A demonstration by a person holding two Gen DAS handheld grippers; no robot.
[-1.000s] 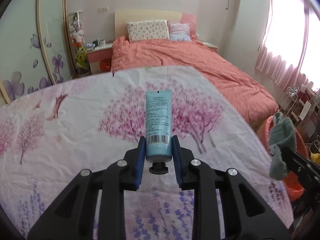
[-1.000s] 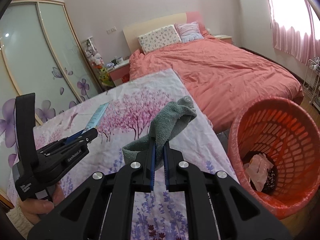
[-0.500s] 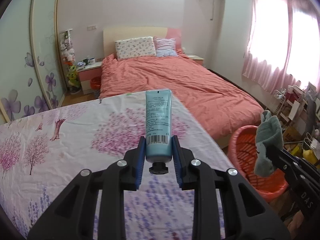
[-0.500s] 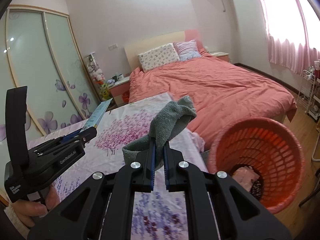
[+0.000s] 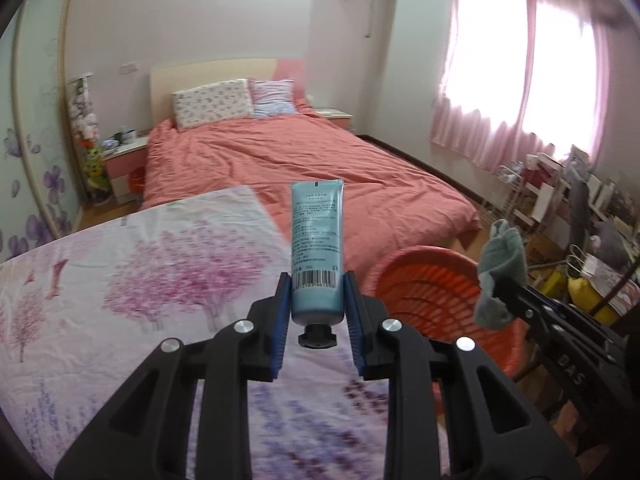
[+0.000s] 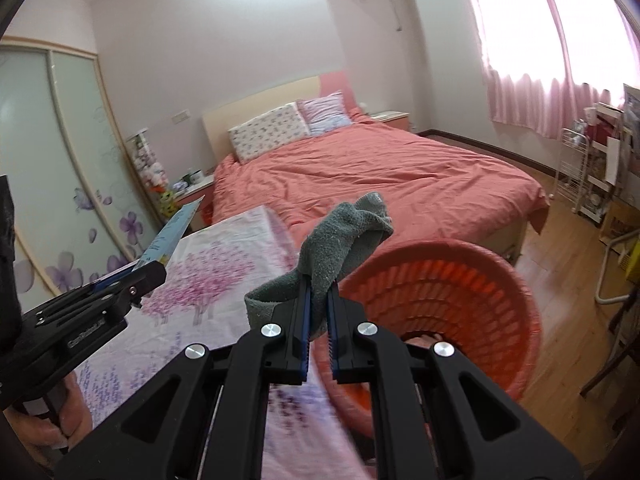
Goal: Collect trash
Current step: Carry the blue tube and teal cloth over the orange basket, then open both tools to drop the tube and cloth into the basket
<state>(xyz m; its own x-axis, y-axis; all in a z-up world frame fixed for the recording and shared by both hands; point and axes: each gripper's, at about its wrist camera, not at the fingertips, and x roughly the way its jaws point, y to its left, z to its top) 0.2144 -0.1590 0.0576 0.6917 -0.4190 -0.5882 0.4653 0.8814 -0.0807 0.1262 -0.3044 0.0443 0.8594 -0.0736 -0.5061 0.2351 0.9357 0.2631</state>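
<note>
My left gripper [image 5: 316, 292] is shut on a light blue tube [image 5: 317, 240] with a barcode and a black cap, held upright above the floral sheet. My right gripper [image 6: 318, 292] is shut on a grey-green sock [image 6: 340, 248], which flops over its fingertips. An orange plastic basket [image 6: 460, 280] stands on the floor just right of the sheet's edge, right below and beyond the sock. In the left wrist view the same basket [image 5: 424, 280] lies right of the tube, with the sock [image 5: 500, 272] and right gripper [image 5: 508, 292] over its far side. The left gripper [image 6: 152, 272] and tube [image 6: 172, 232] show at the left of the right wrist view.
A white sheet with pink trees [image 5: 140, 280] covers the near surface. Behind it is a bed with a salmon cover [image 5: 320, 160] and two pillows. A cluttered rack [image 5: 560, 188] and wooden floor [image 6: 568, 248] lie to the right. Some trash sits at the basket's bottom [image 6: 420, 338].
Both grippers have lifted and swung right, toward the basket, each keeping its load. The basket now fills more of both views and the sock hangs over its rim.
</note>
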